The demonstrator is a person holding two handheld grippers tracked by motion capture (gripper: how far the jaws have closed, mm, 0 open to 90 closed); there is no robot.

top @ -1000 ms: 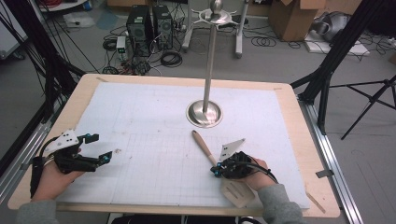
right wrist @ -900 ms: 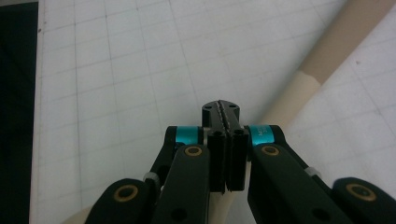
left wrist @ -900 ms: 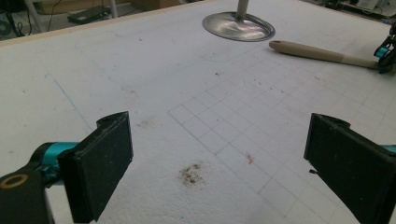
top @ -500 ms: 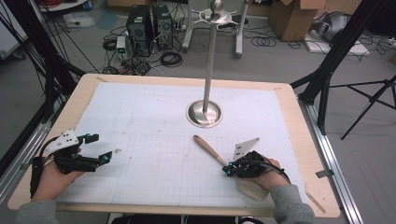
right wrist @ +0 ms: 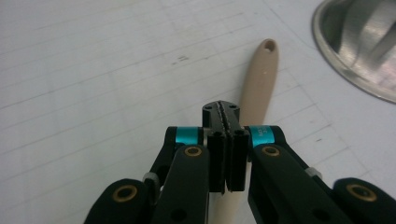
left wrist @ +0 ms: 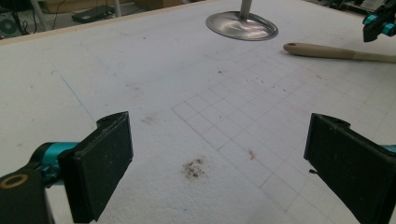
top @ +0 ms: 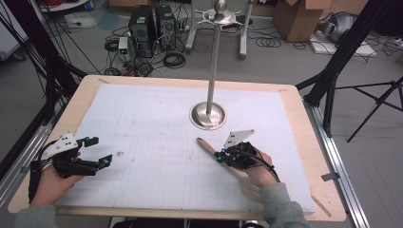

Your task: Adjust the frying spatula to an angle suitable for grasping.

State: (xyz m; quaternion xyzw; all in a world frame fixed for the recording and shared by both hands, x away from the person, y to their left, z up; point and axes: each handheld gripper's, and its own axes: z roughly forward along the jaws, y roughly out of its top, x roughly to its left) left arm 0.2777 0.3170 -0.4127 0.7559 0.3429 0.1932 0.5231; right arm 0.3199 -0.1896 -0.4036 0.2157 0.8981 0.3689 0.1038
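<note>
Since a second ago, the wooden spatula (top: 209, 149) has swung on the mat: its rounded handle end sat nearer the left before and now lies closer to the base of the metal stand (top: 207, 115), with the right gripper (top: 219, 156) shifted rightward along with it. The left gripper (top: 97, 152) has not budged; it rests near the left edge of the white gridded mat (top: 142, 123) with its jaws spread wide and nothing between them.

In the right gripper view the right gripper's jaws are pressed together, and the spatula's handle runs out from beneath them. Whether the pads actually pinch the wood or just sit on top of it, I cannot tell from here.

The spatula lies flat on the mat, right of centre, just in front of the stand's round base. Its long axis runs diagonally: the handle end, with its small hanging hole (right wrist: 269, 45), points away from the person and to the left, toward the stand, while the broad blade end lies under the person's right hand (top: 259, 171) near the front edge.

My worry is the hold. If those closed jaws only bear on the top of the handle, a lift could leave the spatula behind or let it pivot and drop. A further push along this line could also knock the handle tip against the stand's base.
</note>
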